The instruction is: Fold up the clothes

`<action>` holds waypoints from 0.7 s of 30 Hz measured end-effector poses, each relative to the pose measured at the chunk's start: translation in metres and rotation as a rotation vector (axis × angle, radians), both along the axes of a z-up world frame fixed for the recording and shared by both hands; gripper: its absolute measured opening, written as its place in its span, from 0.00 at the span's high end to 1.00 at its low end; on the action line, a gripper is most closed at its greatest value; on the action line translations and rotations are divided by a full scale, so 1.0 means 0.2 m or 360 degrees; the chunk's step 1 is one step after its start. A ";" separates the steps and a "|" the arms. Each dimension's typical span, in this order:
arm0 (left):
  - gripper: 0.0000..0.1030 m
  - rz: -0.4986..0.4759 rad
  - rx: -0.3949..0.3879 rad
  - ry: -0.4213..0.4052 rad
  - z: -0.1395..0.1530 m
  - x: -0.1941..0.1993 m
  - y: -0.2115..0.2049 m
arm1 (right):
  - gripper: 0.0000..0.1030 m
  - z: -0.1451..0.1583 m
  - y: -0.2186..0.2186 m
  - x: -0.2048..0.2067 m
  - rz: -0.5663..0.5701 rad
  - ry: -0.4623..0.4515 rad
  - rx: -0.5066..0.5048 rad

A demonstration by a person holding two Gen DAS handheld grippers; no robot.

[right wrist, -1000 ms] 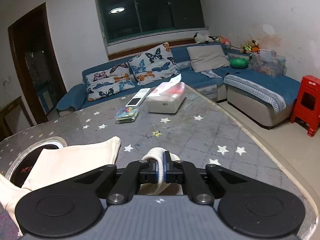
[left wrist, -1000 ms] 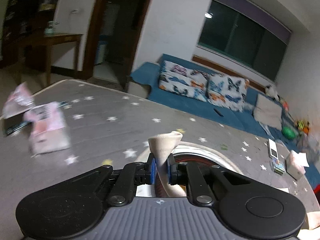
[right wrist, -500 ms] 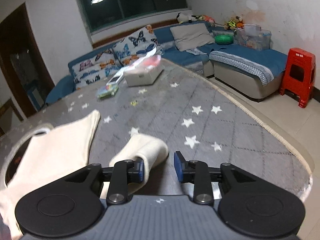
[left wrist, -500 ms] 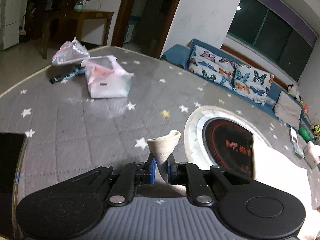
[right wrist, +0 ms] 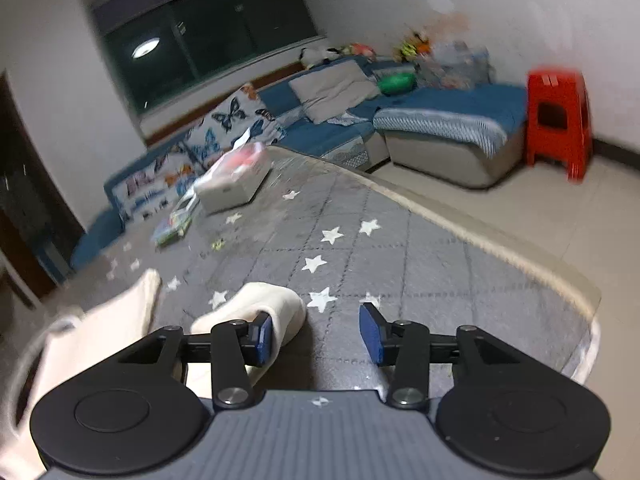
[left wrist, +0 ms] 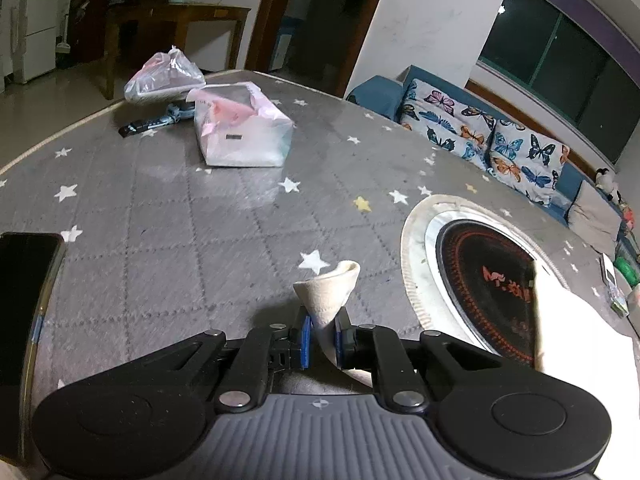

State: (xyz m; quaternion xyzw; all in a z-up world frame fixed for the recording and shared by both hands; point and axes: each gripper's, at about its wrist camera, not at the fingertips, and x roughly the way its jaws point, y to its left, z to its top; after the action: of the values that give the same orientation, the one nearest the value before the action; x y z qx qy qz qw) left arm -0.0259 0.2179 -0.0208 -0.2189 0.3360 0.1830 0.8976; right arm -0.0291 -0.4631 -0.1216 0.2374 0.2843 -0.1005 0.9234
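A cream garment (left wrist: pixel 576 332) lies over the grey star-patterned table (left wrist: pixel 200 248), partly covering the round hob. My left gripper (left wrist: pixel 322 342) is shut on a pinched corner of that cloth (left wrist: pixel 330 292), which sticks up between the blue pads. In the right wrist view the same cream garment (right wrist: pixel 100 332) spreads at the left, and its rolled edge (right wrist: pixel 268 304) rests on the table against the left pad. My right gripper (right wrist: pixel 316 336) is opening; its pads stand apart and do not press the cloth.
A black phone (left wrist: pixel 20 280) lies at the left table edge. A pink-and-white tissue pack (left wrist: pixel 240 132) and a plastic bag (left wrist: pixel 164 76) sit further back. A round hob (left wrist: pixel 484 280) is set into the table. A white box (right wrist: pixel 236 180) and the table's right edge (right wrist: pixel 500 240) show in the right view.
My right gripper has let go of the rolled cloth edge, which now lies on the table. The left gripper has swung left and sunk lower, still holding its corner.
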 end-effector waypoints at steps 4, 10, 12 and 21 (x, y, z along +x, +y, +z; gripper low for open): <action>0.87 0.0003 0.0003 0.0012 -0.01 0.01 0.00 | 0.57 -0.04 -0.04 -0.01 -0.0037 0.0023 0.0033; 0.87 0.0012 0.0005 0.0027 -0.02 0.01 0.00 | 0.56 -0.05 -0.07 0.00 -0.0067 0.0017 0.0020; 0.87 0.0013 0.0006 0.0029 -0.02 0.02 0.00 | 0.56 -0.05 -0.08 -0.01 -0.0092 0.0012 0.0027; 0.84 0.0020 0.0014 0.0041 -0.02 0.03 0.00 | 0.57 -0.07 -0.16 -0.01 -0.0228 0.0065 -0.0064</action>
State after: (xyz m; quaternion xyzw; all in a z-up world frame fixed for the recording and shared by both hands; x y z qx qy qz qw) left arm -0.0204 0.2179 -0.0240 -0.2146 0.3454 0.1929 0.8930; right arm -0.0317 -0.4955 -0.1350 0.2363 0.2832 -0.1768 0.9125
